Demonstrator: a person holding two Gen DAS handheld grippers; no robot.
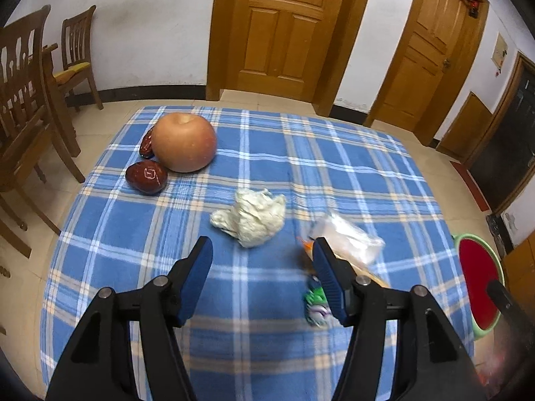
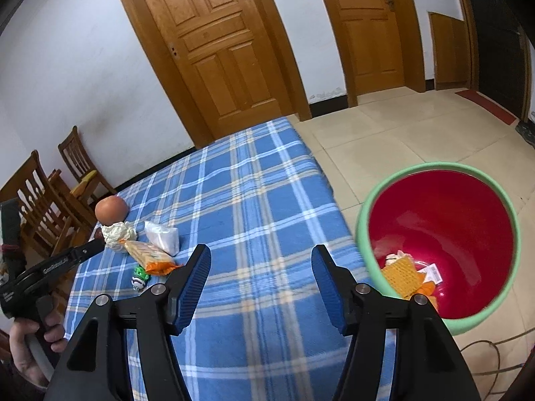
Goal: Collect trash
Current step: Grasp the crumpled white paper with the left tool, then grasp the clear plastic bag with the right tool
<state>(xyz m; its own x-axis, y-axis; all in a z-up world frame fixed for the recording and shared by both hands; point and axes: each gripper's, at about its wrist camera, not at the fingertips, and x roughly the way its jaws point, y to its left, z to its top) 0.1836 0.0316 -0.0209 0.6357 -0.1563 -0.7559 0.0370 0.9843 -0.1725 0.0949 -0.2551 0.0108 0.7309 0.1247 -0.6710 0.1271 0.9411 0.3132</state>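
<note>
At lower right of the right wrist view, wrappers [image 2: 406, 275] already lie in the bin [image 2: 364, 210]; both my grippers, left gripper [image 1: 262, 252] and right gripper [image 2: 260, 260], gape empty, with crumpled tissue [image 1: 250, 217], plastic packet [image 1: 351, 239] and snack bag [image 2: 148, 255] left on the tabletop [image 1: 334, 173].

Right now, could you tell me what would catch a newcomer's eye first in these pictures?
The blue plaid tablecloth fills both views, with a big apple at its far left corner. Beside the table's right edge stands a green bin with a red inside, trash already at its bottom. A crumpled tissue lies just ahead of the open left gripper.
</note>
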